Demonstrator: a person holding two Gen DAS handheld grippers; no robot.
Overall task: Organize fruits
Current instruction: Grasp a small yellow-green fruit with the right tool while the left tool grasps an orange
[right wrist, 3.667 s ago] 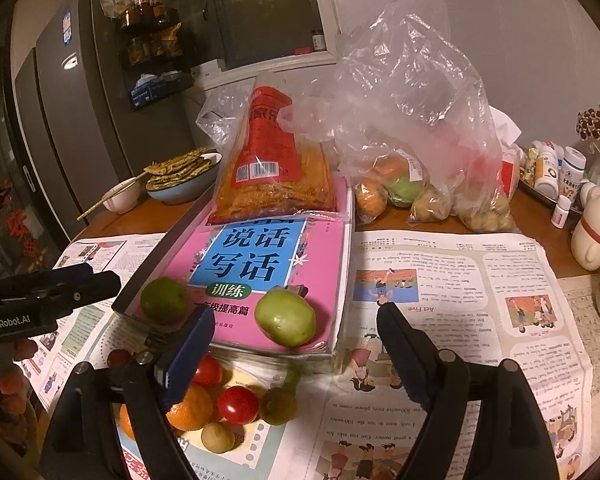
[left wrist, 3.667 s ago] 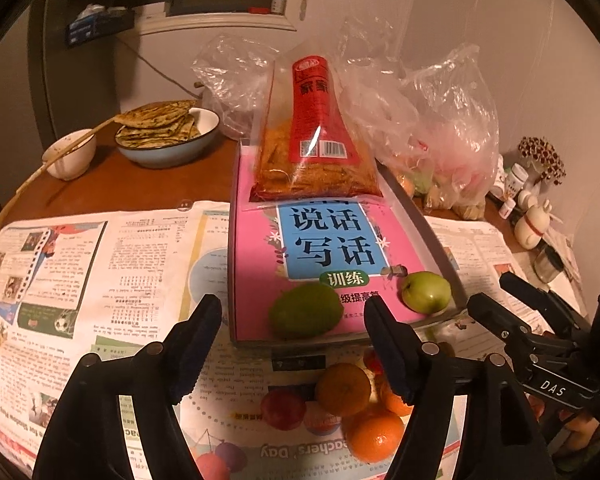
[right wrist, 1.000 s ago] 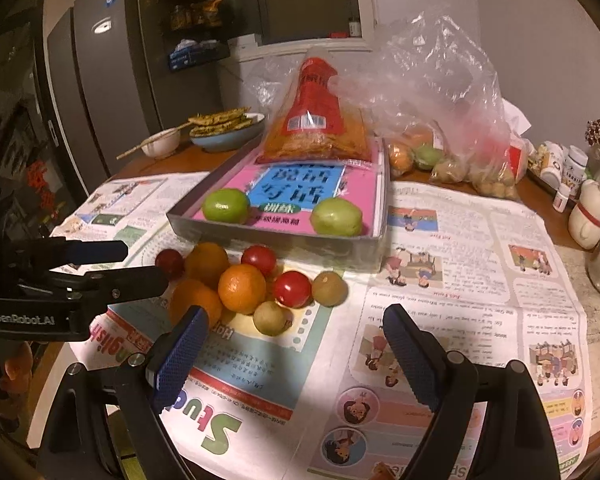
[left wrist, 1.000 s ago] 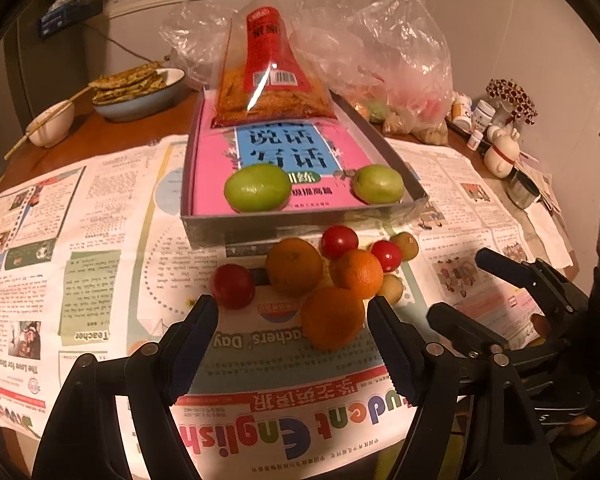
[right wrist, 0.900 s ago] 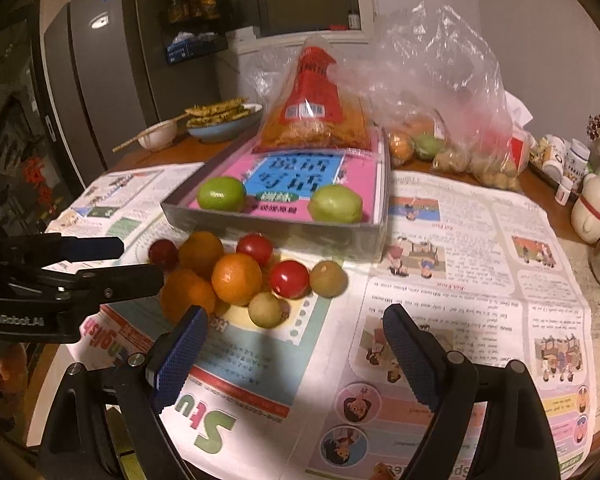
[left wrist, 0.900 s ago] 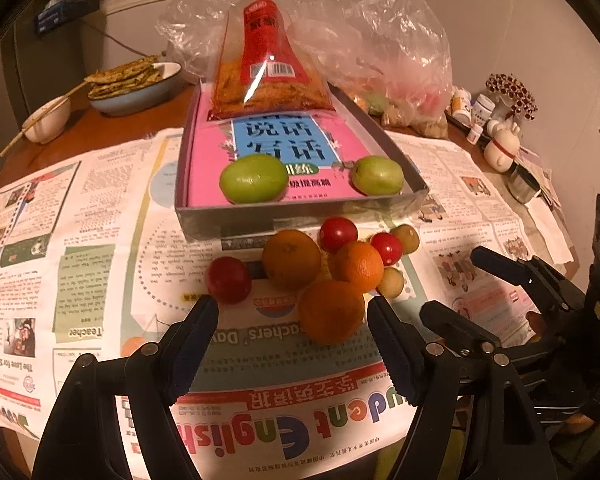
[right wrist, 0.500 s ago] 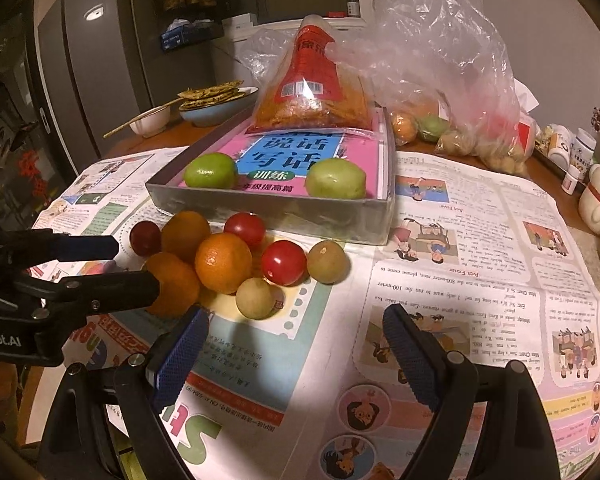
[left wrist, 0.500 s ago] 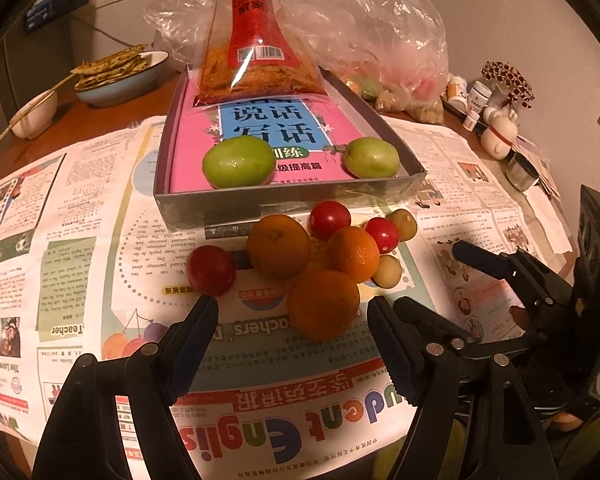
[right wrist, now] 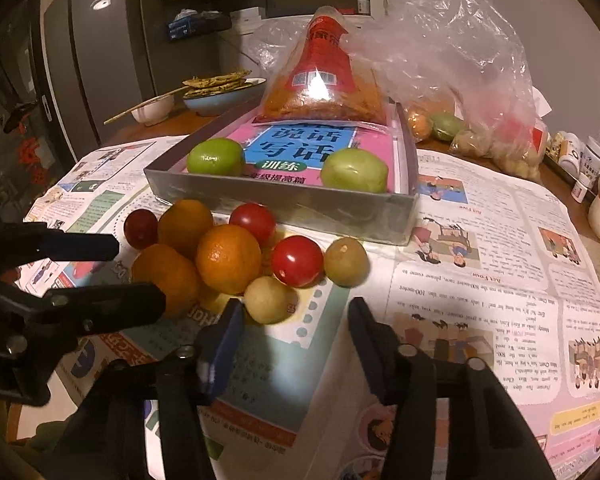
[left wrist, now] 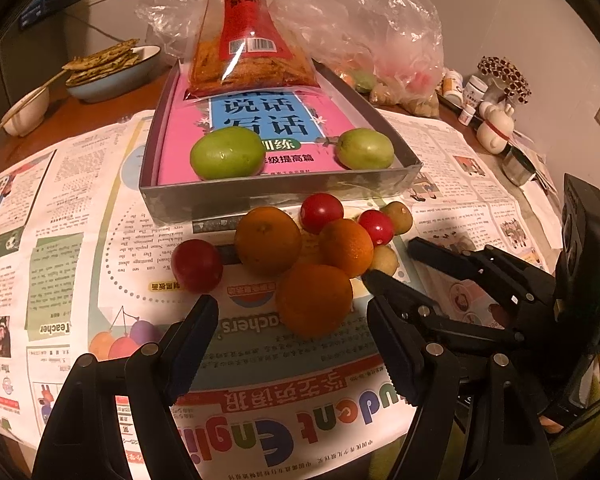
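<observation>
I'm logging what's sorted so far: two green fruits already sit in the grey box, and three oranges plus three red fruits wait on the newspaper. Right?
Nearly. The two green fruits do sit in the grey box, and three red fruits wait on the newspaper, but the left wrist view shows three oranges plus three yellowish fruits beside them too.

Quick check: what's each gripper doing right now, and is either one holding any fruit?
Left gripper: open, holding nothing.
Right gripper: fingers closing, nothing between them yet, holding nothing.

Three oranges (left wrist: 314,301), three red fruits (left wrist: 197,265) and two small yellowish fruits (right wrist: 269,299) cluster at centre frame. Two green fruits (left wrist: 225,152) lie in the box (left wrist: 280,196) above.
</observation>
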